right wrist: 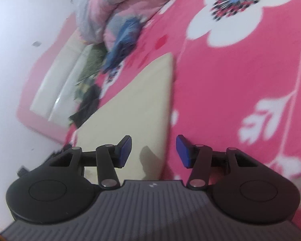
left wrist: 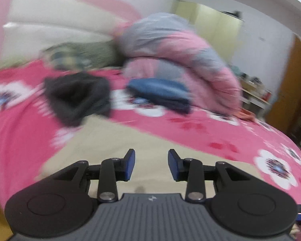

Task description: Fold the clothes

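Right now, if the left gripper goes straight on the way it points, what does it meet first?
Most likely the cream garment spread flat on the pink bedspread. The left gripper is open and empty above it. The dark clothes lie farther off; blur makes depth uncertain.

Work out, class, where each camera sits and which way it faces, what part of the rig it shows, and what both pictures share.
Left wrist view: on the left gripper, facing level across the bed towards the headboard; its own open fingers show.
Right wrist view: on the right gripper, rolled sideways, facing along the pink bedspread; its own open fingers show.
Shared: cream garment, dark clothes, blue folded clothes, rolled duvet.
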The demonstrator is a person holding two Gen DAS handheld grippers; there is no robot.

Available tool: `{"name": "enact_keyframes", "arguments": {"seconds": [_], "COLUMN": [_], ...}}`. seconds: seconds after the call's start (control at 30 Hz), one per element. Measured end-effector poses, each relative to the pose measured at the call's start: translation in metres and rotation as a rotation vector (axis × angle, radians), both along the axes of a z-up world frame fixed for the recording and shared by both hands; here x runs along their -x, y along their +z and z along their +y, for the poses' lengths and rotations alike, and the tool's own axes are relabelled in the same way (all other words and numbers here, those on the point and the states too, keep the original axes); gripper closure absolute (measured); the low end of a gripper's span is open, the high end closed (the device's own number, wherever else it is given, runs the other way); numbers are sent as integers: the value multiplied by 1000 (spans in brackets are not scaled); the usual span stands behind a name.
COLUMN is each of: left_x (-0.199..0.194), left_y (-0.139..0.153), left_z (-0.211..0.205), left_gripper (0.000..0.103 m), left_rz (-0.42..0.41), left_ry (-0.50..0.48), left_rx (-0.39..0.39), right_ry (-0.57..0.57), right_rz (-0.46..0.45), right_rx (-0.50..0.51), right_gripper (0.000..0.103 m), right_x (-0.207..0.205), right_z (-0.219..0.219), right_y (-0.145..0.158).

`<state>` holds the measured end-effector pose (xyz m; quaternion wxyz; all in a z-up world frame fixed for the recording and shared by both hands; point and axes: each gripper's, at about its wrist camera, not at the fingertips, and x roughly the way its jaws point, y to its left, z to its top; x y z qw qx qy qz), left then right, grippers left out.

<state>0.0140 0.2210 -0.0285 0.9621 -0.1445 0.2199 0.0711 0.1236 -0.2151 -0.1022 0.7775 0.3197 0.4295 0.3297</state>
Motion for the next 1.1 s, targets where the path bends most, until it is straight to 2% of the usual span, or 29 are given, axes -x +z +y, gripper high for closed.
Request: {"name": "enact_keyframes", "arguments": {"seconds": [0.1,0.27,0.4,0.5,0.57,0.67,0.8,0.9,1.07,1.1], "left_x": [-41,-133,-190,-216,-224,-235,-238,-242,-246,-245], "left_y": [15,8,-3,-7,-16,-31,-36,-37,-41,-40], "left_z": [-42,-122,-186,-224,-240,-264,-278,-285,-290,-290], "left_gripper": [61,55,54,53,46,46,48,59,74,80], "left_rz": [85,304,450,520,572,649,694,718,727,719], "left_ry": [-179,-456,-529,-555,-541,-515,-479,-422,-363,-348], "left_rx": [-28,-32,-136,-219,-287,-391,-491,-520,-566,-554], "right_ry": [20,46,50,40,23,-2,-17,-29,-76,-85], "right_rz": [-8,-1,5,4,-3,-21,-49,-70,-97,-103], "right_rx": [33,22,-4,-31,-59,-88,-81,-85,-91,-94], "right_gripper": [55,55,55,55,55,58,62,64,79,82], "right_x": [4,16,29,36,38,42,47,49,55,56], "right_z": [9,16,18,17,14,12,13,13,15,14], "right_y": [-2,-1,-2,-4,-7,-10,-9,-9,-12,-14]}}
